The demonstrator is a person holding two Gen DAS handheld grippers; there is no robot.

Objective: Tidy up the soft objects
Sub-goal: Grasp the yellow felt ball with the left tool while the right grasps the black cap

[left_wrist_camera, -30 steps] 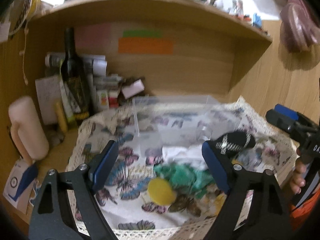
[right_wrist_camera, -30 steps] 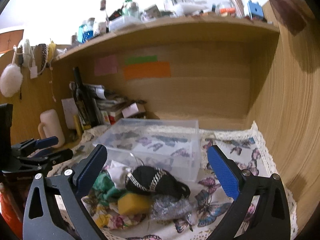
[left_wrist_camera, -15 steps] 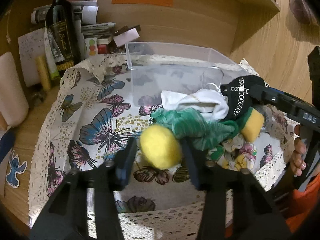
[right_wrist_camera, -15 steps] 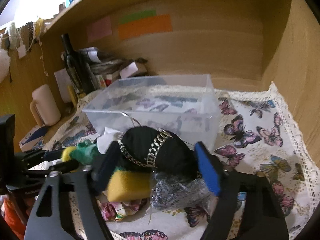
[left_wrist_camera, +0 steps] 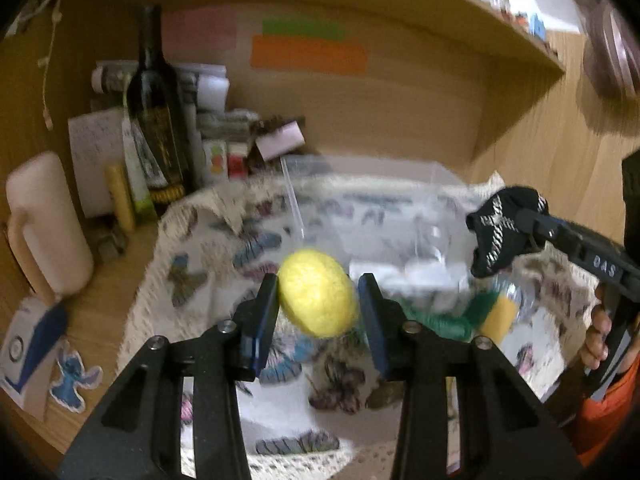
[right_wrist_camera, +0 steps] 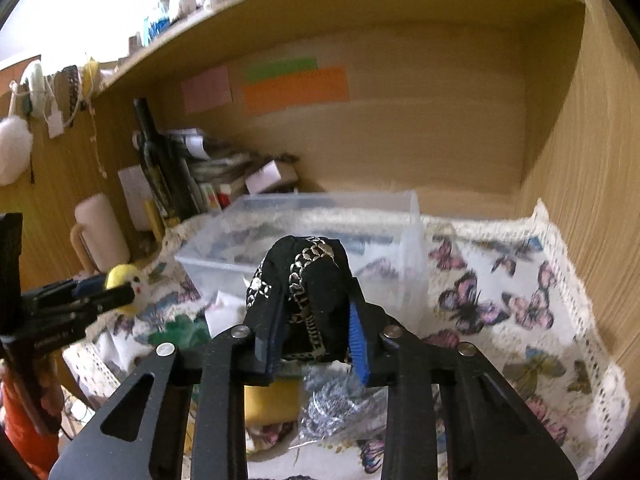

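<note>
Left tool (left_wrist_camera: 318, 296) grips yellow ball (left_wrist_camera: 316, 294); right tool (right_wrist_camera: 314, 332), marked seemingly "DAS", clamps black pouch (right_wrist_camera: 308, 280).

Light: warm and dim inside the wooden alcove; blown-out white above the shelf (right_wrist_camera: 360, 12).
Blur: motion smear over the butterfly cloth (left_wrist_camera: 208, 264) and clear bin (left_wrist_camera: 360, 184).
Edges: fisheye bending, black corner vignette.
</note>
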